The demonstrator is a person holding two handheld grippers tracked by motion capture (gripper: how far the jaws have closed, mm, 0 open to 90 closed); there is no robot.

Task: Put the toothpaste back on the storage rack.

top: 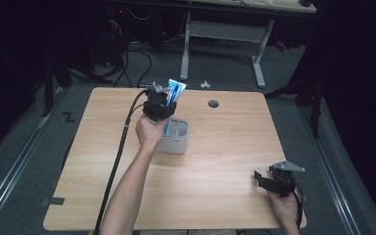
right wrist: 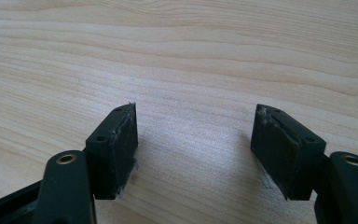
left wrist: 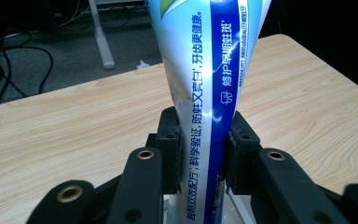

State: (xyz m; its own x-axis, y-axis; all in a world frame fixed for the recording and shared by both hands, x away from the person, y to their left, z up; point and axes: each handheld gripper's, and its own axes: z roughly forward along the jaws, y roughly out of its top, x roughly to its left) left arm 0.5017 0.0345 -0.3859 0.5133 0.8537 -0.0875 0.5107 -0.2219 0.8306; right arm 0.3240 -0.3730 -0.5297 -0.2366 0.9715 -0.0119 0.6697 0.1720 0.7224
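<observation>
Two grippers are at work over a light wooden table (top: pixel 215 161); the left gripper (top: pixel 159 108) sits toward the far middle of the table, clamped on a blue-and-white toothpaste tube (top: pixel 175 93); in the left gripper view its black jaws press both sides of the tube (left wrist: pixel 205 93), which stands nearly upright and rises past the top of that view, printed text running along its length; from the high view the tube's lower end reaches down into a small grey holder (top: pixel 175 137) with two compartments, standing on the table just beside the left hand (top: pixel 150 132); which compartment it enters cannot be told; the right gripper (top: pixel 274 180) is well apart, near the table's near right corner; its jaws stand wide with nothing between them, bare wood grain (right wrist: pixel 191 70) beneath.
</observation>
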